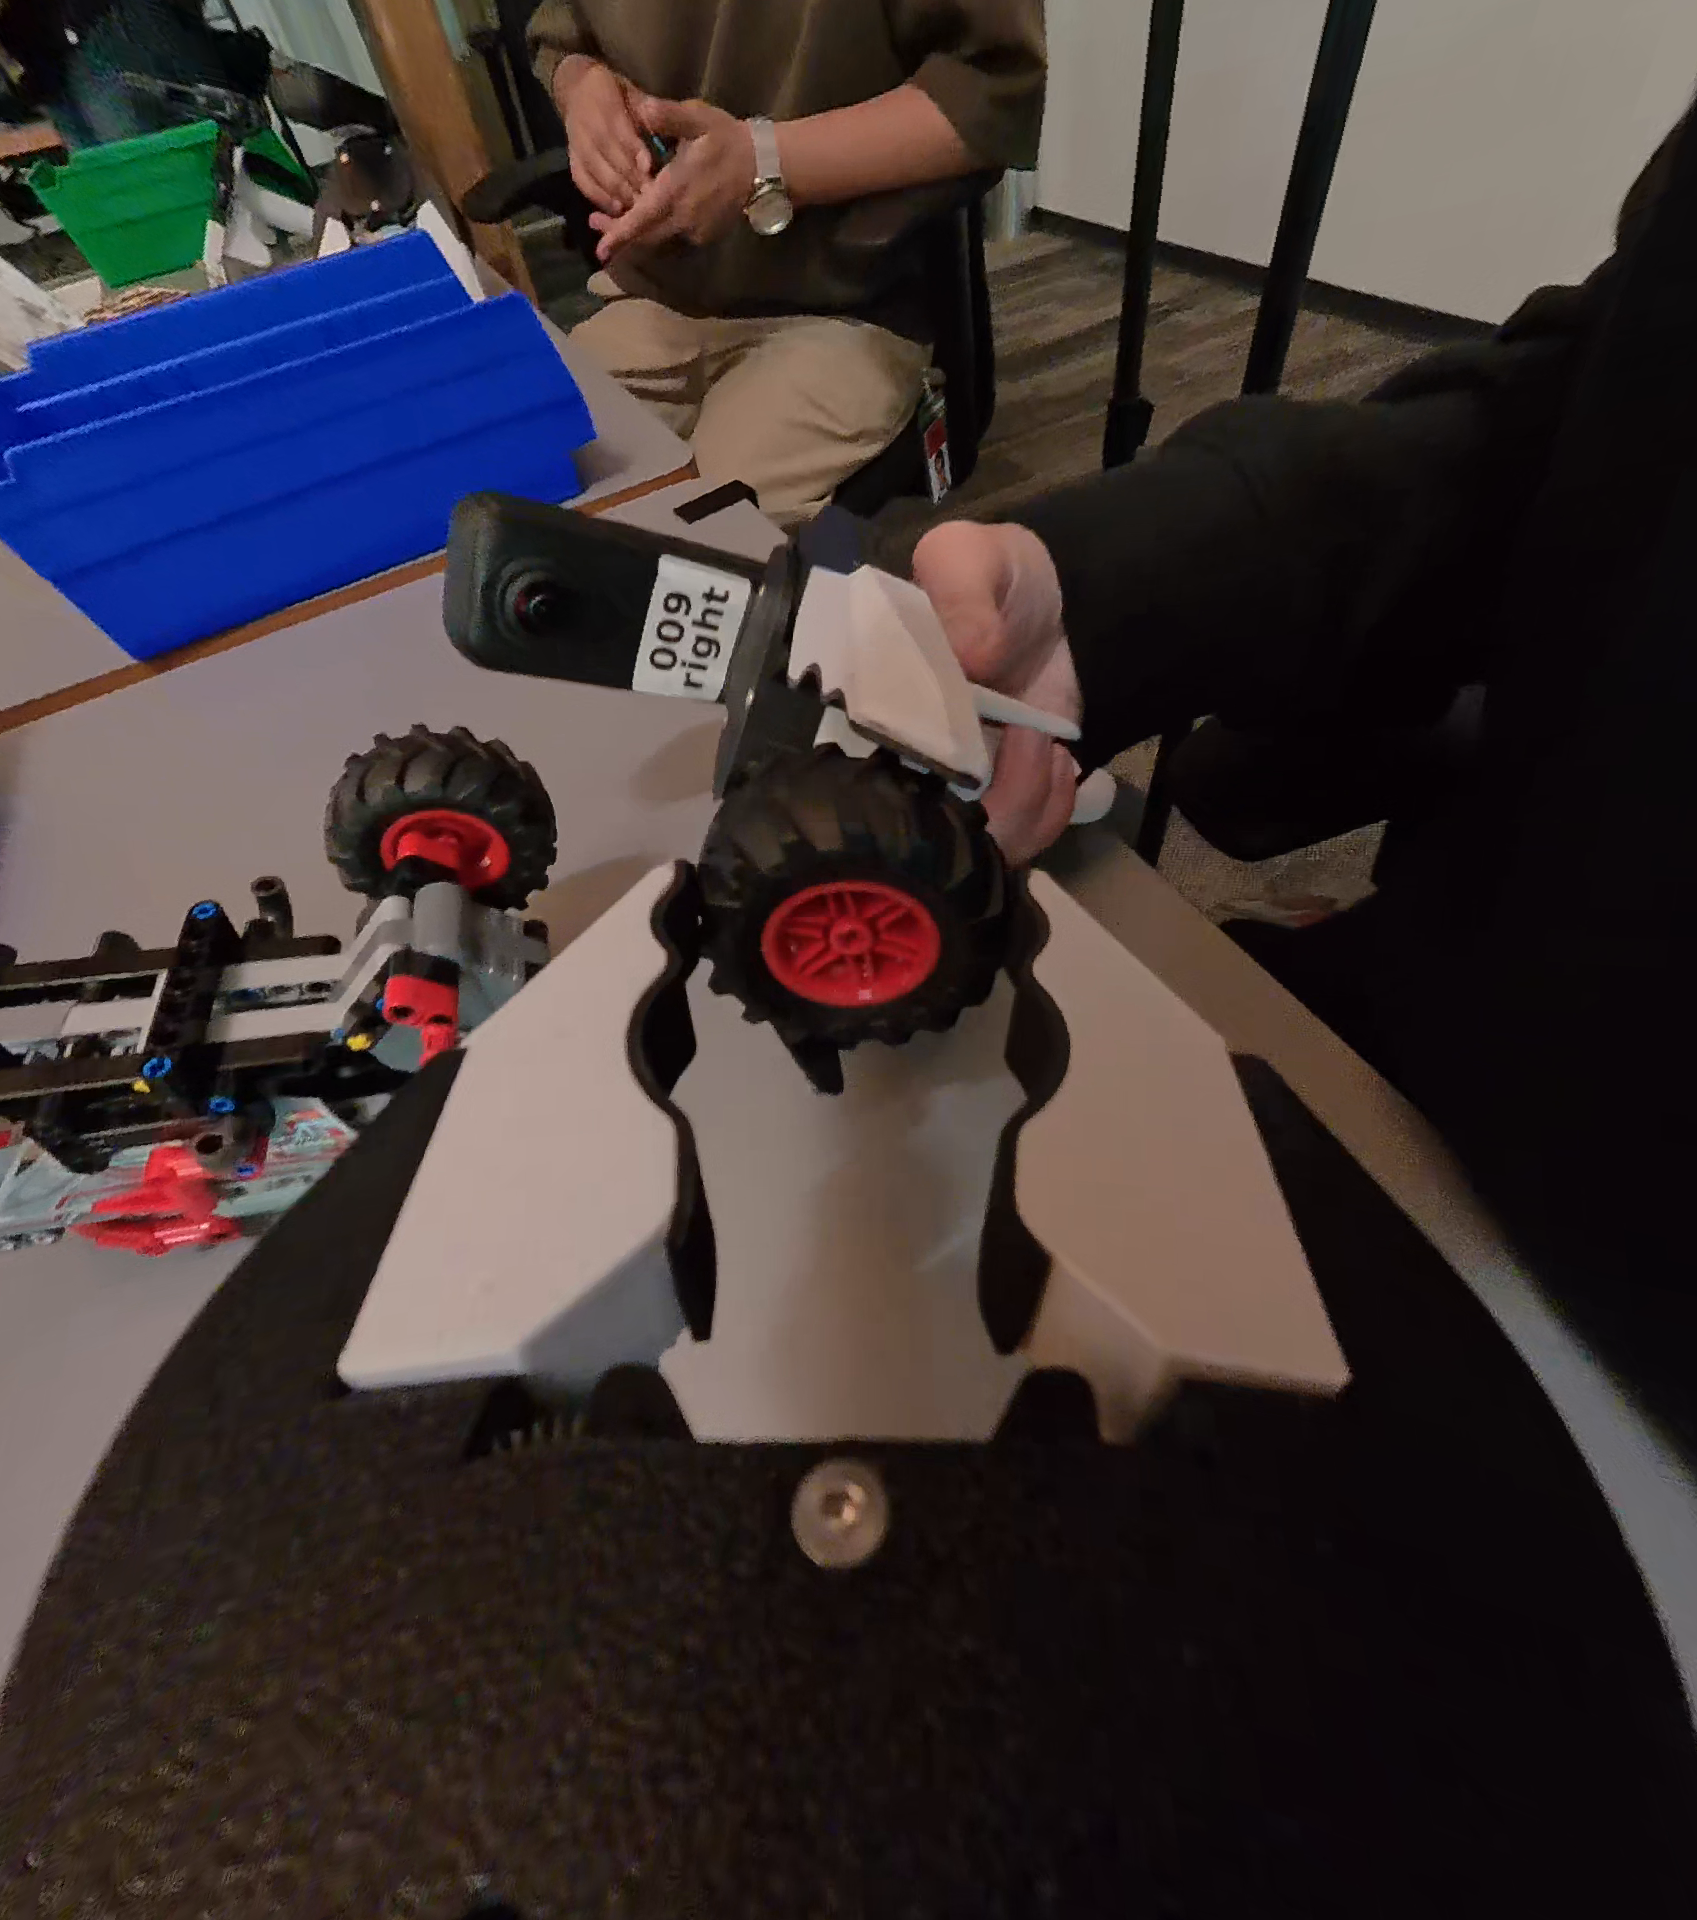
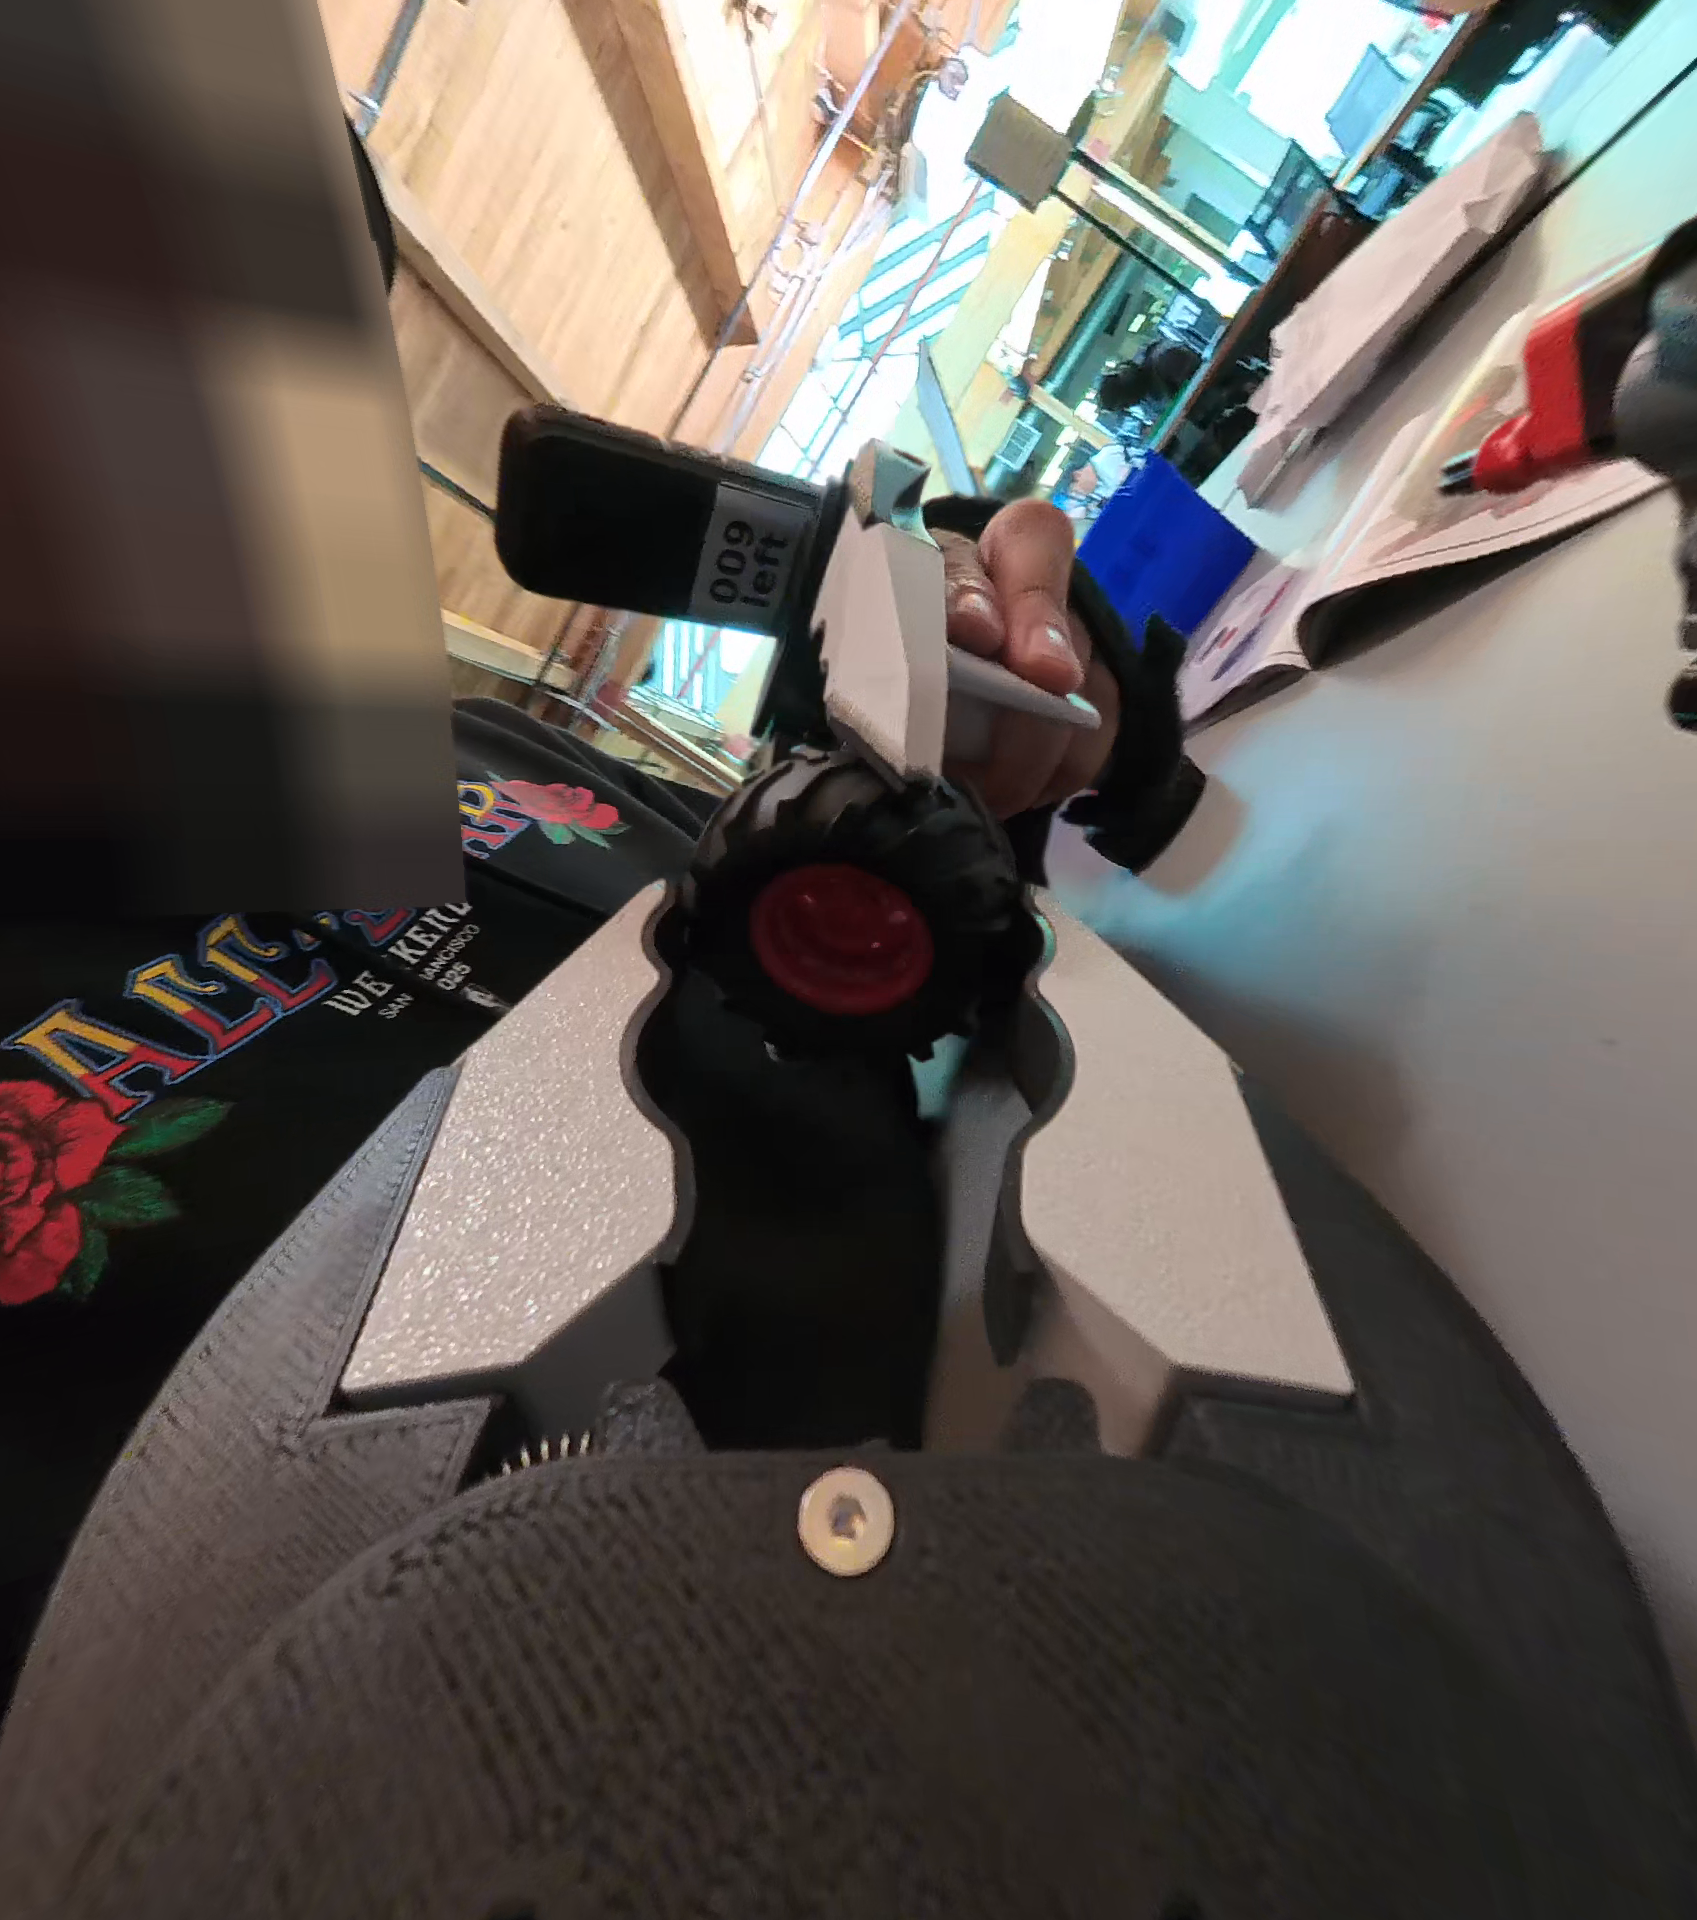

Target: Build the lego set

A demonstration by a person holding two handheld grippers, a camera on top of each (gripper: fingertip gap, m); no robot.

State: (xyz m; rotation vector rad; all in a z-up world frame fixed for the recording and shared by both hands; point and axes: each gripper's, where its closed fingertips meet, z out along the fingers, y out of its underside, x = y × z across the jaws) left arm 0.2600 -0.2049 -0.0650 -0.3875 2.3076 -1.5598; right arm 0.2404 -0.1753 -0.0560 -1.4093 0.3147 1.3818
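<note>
Both grippers meet over the near edge of the table (image 1: 200,748), one wheel between them.

Left gripper (image 1: 849,935): jaws partly spread, tips on either side of the wheel (image 1: 854,935), a black knobby tyre on a red spoked rim. The tyre fills the gap between the tips; firm pinch or loose contact, cannot tell.

Right gripper (image 2: 849,940): the same wheel from its other face, a plain red hub. Jaws likewise partly spread, tips flanking the tyre, which fills the gap; firmness of grip not clear. In the left wrist view this gripper comes down on the tyre from above, a hand (image 1: 1010,665) on its handle.

The wheel is off the table, in the air.

Further in, toward the table's left side: the chassis (image 1: 148,1039), black and grey beams with red and blue pins, lying on the surface. A second wheel (image 1: 441,816) is mounted at its far end.

Beyond, a blue bin (image 1: 252,436) near the far edge of the table. Past that edge, a seated person (image 1: 782,260), hands together.
</note>
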